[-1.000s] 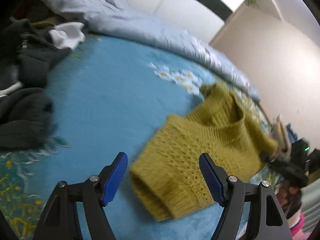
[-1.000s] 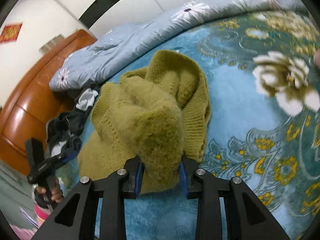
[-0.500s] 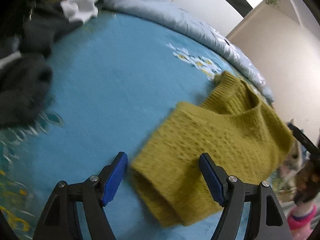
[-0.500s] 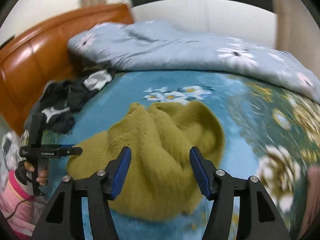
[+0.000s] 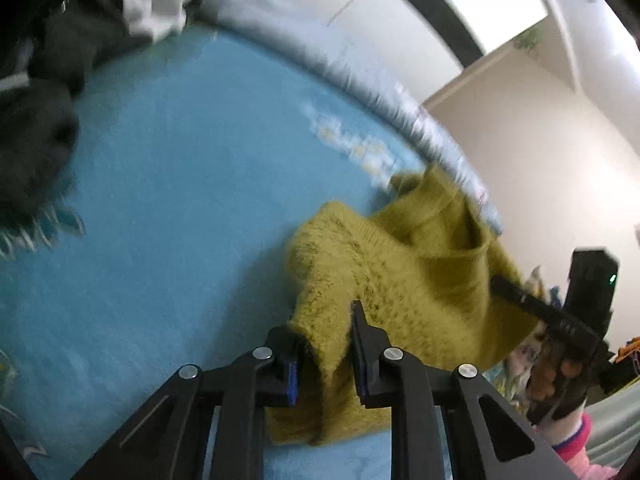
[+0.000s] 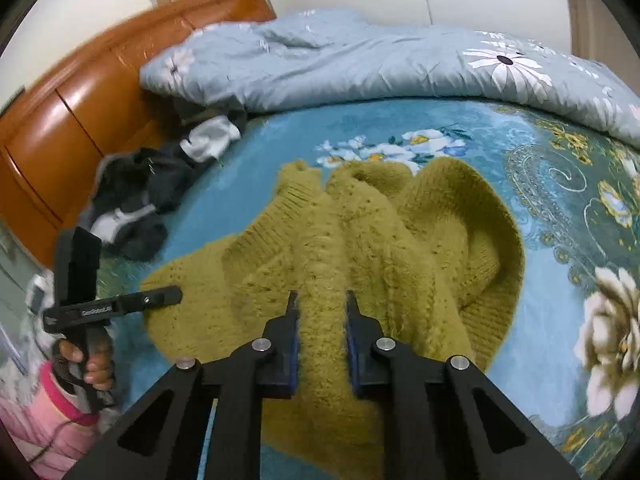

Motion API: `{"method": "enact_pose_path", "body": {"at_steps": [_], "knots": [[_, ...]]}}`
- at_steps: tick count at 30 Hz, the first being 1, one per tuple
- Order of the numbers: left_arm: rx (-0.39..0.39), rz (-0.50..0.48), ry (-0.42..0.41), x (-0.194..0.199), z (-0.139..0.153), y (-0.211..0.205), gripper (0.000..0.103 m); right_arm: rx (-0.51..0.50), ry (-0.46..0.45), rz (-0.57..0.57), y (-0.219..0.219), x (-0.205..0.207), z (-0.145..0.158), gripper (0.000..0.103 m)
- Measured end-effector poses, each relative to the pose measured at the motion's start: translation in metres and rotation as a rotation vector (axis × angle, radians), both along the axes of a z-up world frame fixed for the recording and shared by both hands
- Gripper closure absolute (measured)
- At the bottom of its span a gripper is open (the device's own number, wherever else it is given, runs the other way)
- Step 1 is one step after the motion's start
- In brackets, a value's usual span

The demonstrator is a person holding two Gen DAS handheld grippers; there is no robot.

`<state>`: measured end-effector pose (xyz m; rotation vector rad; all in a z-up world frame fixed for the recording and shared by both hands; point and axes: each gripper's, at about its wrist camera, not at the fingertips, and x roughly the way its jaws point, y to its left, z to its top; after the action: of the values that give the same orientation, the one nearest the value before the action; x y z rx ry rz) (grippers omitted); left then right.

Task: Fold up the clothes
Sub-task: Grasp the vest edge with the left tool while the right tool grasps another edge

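Observation:
An olive-yellow knit sweater (image 6: 400,240) lies bunched on the blue floral bedspread (image 6: 560,208). In the left wrist view my left gripper (image 5: 325,332) is shut on a fold at the sweater's near edge (image 5: 400,272). In the right wrist view my right gripper (image 6: 319,312) is shut on a raised ridge of the same sweater. The right gripper also shows in the left wrist view (image 5: 568,320), at the sweater's far right edge. The left gripper shows in the right wrist view (image 6: 120,304), at the sweater's left edge.
A pile of dark and white clothes (image 6: 148,192) lies at the left of the bed, also in the left wrist view (image 5: 44,92). A grey-blue floral duvet (image 6: 360,60) is heaped along the back. An orange wooden headboard (image 6: 80,112) stands at the left.
Both grippers were open half a second ago and have closed on the sweater. The right gripper had let go of its earlier hold before taking this one.

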<state>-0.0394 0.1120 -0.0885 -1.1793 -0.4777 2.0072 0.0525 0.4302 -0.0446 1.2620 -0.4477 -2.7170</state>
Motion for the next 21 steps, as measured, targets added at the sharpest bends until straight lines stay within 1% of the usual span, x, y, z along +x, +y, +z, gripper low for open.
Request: {"method": "enact_pose_path", "body": {"at_steps": [1, 3, 5, 6, 8, 10, 12, 14, 15, 17, 18, 21], "knots": [[0.019, 0.019, 0.041, 0.001, 0.010, -0.007, 0.084, -0.013, 0.016, 0.005, -0.004, 0.003, 0.005, 0.086], [0.052, 0.065, 0.115, 0.002, 0.031, -0.025, 0.085, -0.022, 0.068, 0.053, -0.025, 0.012, 0.019, 0.086], [0.069, 0.119, 0.184, 0.004, 0.049, -0.046, 0.085, -0.029, 0.122, 0.152, -0.057, 0.021, 0.031, 0.086], [0.068, 0.149, 0.193, 0.002, 0.052, -0.057, 0.085, -0.031, 0.134, 0.214, -0.076, 0.024, 0.032, 0.086], [0.070, 0.195, 0.158, -0.003, 0.045, -0.078, 0.085, -0.025, 0.133, 0.328, -0.111, 0.025, 0.025, 0.086], [0.053, 0.223, 0.078, -0.007, 0.026, -0.091, 0.085, 0.002, 0.087, 0.392, -0.136, 0.018, 0.005, 0.085], [0.027, 0.226, 0.030, -0.005, 0.010, -0.097, 0.085, -0.004, 0.021, 0.420, -0.149, 0.010, -0.017, 0.083], [0.004, 0.235, -0.005, -0.002, -0.004, -0.102, 0.084, -0.014, -0.022, 0.434, -0.152, 0.006, -0.029, 0.082], [0.008, 0.239, -0.024, -0.002, -0.009, -0.106, 0.084, -0.014, -0.035, 0.441, -0.152, 0.006, -0.033, 0.081], [0.029, 0.246, -0.055, -0.005, -0.016, -0.111, 0.083, -0.008, -0.038, 0.455, -0.148, 0.009, -0.031, 0.075], [0.035, 0.245, -0.065, -0.006, -0.020, -0.106, 0.083, -0.009, -0.036, 0.461, -0.145, 0.011, -0.028, 0.071], [0.024, 0.242, -0.068, -0.008, -0.024, -0.096, 0.082, -0.047, -0.003, 0.477, -0.132, 0.012, -0.015, 0.058]]}}
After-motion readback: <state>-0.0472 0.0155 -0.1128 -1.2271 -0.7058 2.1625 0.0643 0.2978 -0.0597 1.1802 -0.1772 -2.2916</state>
